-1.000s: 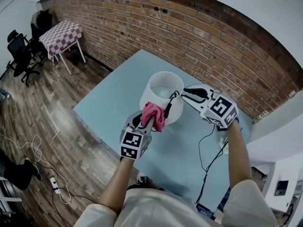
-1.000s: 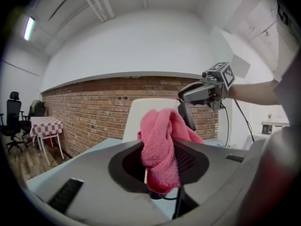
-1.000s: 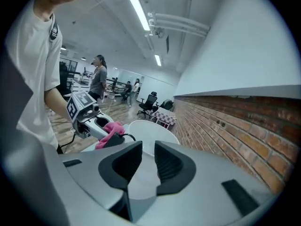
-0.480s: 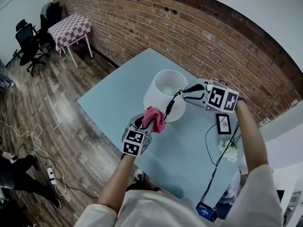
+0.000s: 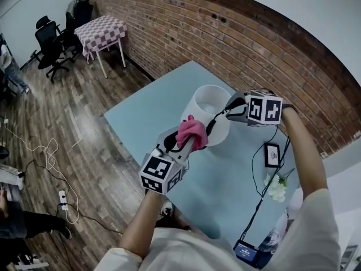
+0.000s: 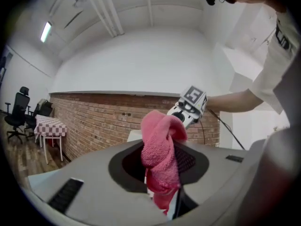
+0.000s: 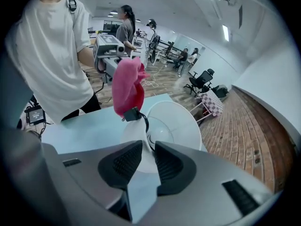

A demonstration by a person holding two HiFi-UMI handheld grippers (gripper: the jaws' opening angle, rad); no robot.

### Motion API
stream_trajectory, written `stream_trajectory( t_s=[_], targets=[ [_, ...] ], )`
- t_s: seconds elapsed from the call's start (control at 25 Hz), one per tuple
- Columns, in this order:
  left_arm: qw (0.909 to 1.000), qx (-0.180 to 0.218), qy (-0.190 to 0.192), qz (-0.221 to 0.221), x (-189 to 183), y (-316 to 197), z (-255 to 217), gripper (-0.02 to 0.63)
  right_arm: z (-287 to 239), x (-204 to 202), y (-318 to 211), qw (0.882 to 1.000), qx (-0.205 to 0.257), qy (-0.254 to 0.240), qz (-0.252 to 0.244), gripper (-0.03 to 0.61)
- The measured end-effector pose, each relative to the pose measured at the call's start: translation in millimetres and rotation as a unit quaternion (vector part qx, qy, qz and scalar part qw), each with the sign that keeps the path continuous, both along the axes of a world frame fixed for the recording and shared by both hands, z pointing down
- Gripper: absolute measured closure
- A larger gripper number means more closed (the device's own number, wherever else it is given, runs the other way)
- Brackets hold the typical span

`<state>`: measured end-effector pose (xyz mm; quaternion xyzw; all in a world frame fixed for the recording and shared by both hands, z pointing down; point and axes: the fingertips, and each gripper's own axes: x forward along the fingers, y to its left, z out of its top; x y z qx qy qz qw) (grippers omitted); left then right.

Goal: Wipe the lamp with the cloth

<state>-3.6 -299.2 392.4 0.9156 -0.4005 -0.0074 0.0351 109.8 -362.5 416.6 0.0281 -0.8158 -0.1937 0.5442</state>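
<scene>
Pink cloth [image 5: 192, 131] pinched in left gripper [image 5: 183, 144] beside lamp [image 5: 211, 109] — right gripper [image 7: 148, 147] jaws opening, cord [image 7: 147, 125] loose between their tips

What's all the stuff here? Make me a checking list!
Surface: blue table.
Job's things: white lamp on table; pink cloth.
Clutter: picture frame, white flowers.
Grippers: left gripper shut on cloth; right gripper opening, lamp cord at its tips.
Cables: black cable across table; floor wire.
Surroundings: brick wall, checkered table, chairs.
</scene>
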Motion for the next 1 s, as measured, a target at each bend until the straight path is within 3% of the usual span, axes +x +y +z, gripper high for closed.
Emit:
stream_trajectory(
  t_s=[0.24,0.4,1.0],
  targets=[
    [0.9989,0.011,-0.009,0.044,43,11,-26,0.480,5,-6,-2,1.000,0.002,0.021,-0.007,0.474],
    [0.9981,0.008,-0.026,0.056,58,16,-21,0.480,3,-8,4,0.999,-0.017,0.027,0.026,0.485],
    [0.9993,0.007,-0.035,-0.010,7,-2,-14,0.480,0,-47,39,0.985,-0.150,-0.013,0.082,0.560]
  ],
)
